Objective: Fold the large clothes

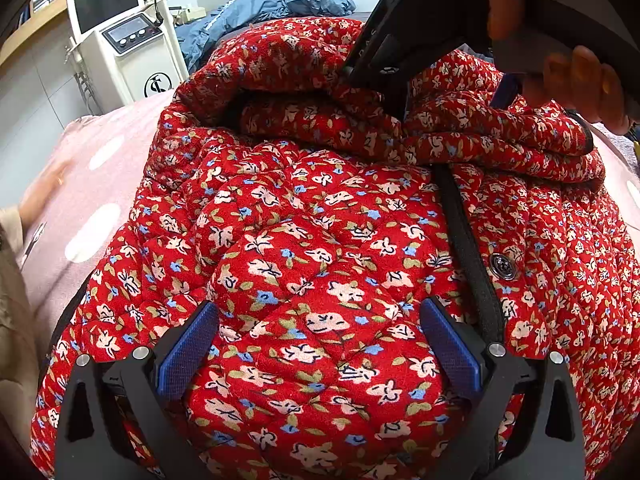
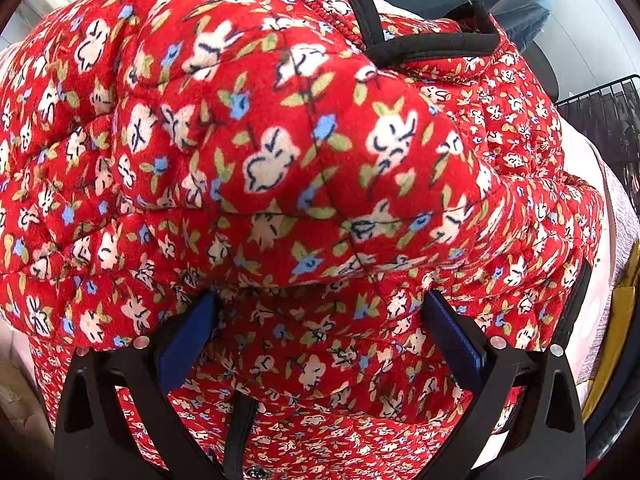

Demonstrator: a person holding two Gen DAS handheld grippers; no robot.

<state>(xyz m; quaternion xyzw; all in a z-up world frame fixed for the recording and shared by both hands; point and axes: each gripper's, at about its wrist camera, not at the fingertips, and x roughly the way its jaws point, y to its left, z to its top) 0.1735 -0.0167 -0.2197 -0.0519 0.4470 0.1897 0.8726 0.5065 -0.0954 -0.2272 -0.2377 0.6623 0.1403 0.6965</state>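
A red quilted jacket with a floral print lies on a pink dotted bedspread; its black-edged front with a metal snap button runs down the right. My left gripper is open, its blue pads either side of a padded bulge of the jacket. My right gripper, seen from the left wrist view at the top, presses into the folded upper part of the jacket. In the right wrist view the right gripper is open, with jacket fabric bulging just above and between its pads.
A white machine with a screen stands beyond the bed at upper left. A blue garment lies at the far end of the bed. A black wire rack is at the right. A beige cloth lies at the left edge.
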